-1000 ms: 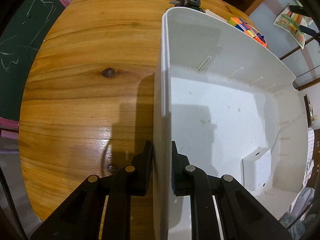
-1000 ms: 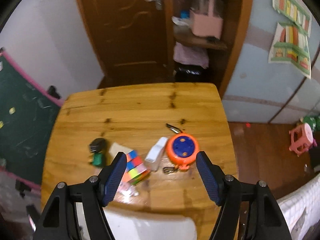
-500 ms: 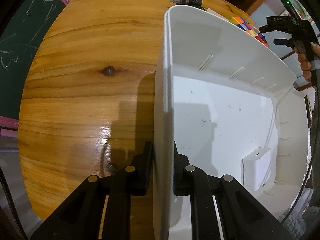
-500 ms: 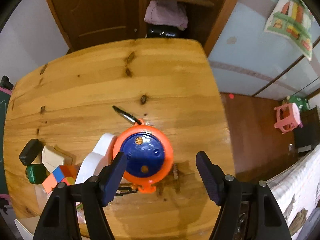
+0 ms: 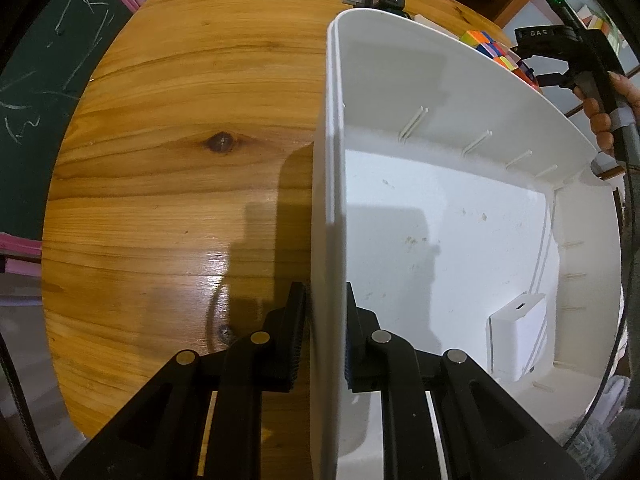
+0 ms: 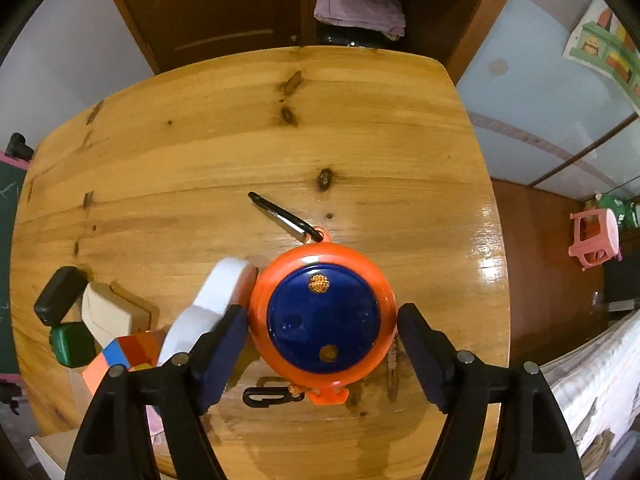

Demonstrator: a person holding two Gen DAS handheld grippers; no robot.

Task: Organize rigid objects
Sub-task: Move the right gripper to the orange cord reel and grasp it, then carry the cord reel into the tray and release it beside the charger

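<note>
My left gripper (image 5: 325, 316) is shut on the left wall of a white plastic bin (image 5: 326, 184) that stands on the wooden table (image 5: 180, 184). A white charger block (image 5: 516, 336) lies inside the bin. My right gripper (image 6: 320, 324) is open, its fingers on either side of an orange and blue round reel (image 6: 323, 316) with a carabiner (image 6: 280, 216) on the table; the left pad is close to its rim. The right gripper also shows in the left wrist view (image 5: 568, 60), beyond the bin.
Left of the reel lie a white oblong case (image 6: 212, 308), a colour cube (image 6: 124, 356), a beige box (image 6: 106, 316), a green object (image 6: 72, 344) and a black object (image 6: 60, 296). A black clip (image 6: 266, 394) lies in front of the reel. The table's right edge is near.
My right gripper has come down and forward over the orange reel, which now sits between its open fingers. The left gripper keeps its hold on the bin wall, unmoved.
</note>
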